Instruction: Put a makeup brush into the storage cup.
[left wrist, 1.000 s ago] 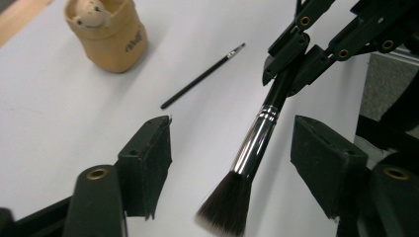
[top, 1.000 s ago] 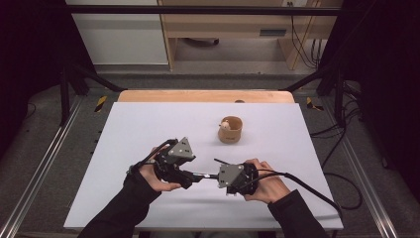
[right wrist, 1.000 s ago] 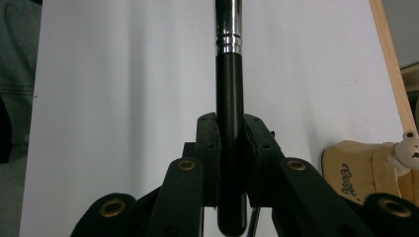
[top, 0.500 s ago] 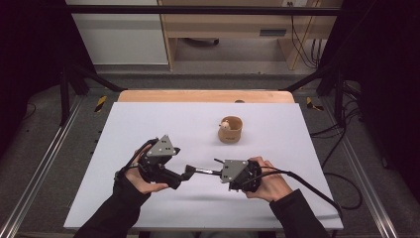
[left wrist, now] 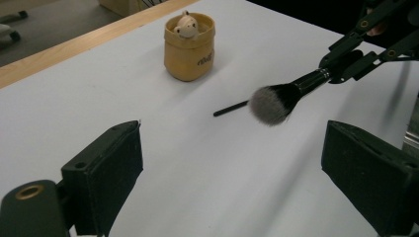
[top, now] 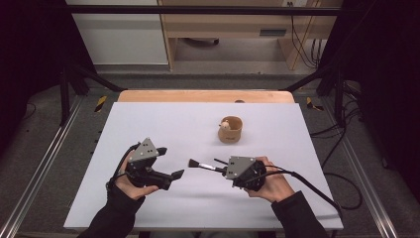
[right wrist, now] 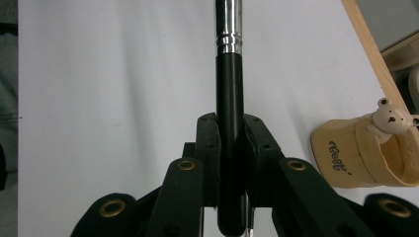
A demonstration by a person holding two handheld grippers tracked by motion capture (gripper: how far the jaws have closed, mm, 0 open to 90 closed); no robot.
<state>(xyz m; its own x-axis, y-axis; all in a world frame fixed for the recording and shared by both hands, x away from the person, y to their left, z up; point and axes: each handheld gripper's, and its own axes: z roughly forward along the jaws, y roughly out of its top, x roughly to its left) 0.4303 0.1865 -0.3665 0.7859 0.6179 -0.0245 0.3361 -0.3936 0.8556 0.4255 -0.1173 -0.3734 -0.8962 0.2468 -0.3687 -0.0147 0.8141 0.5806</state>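
High view, left gripper point(top: 174, 174): I see it in my left hand over the near left of the white table point(top: 148, 124), jaws spread wide with nothing between them.
High view, right gripper point(top: 221, 169): my right hand carries it just right of centre, clamped on a makeup brush point(top: 200, 165) whose bristles point toward the left gripper.
High view, cup point(top: 230, 130): a tan cup with a small bear figure at its rim stands upright beyond the right gripper, apart from both.
Left gripper view, jaws: far apart and empty; between them I see the brush point(left wrist: 284, 96) held above the table, the cup point(left wrist: 189, 46) farther off.
Left gripper view, stick point(left wrist: 230, 108): a thin dark stick shows just beside the bristles; I cannot tell what it is.
Right gripper view, jaws: closed tight on the brush's black handle point(right wrist: 230, 113), silver ferrule above; the cup point(right wrist: 368, 153) sits at the right.
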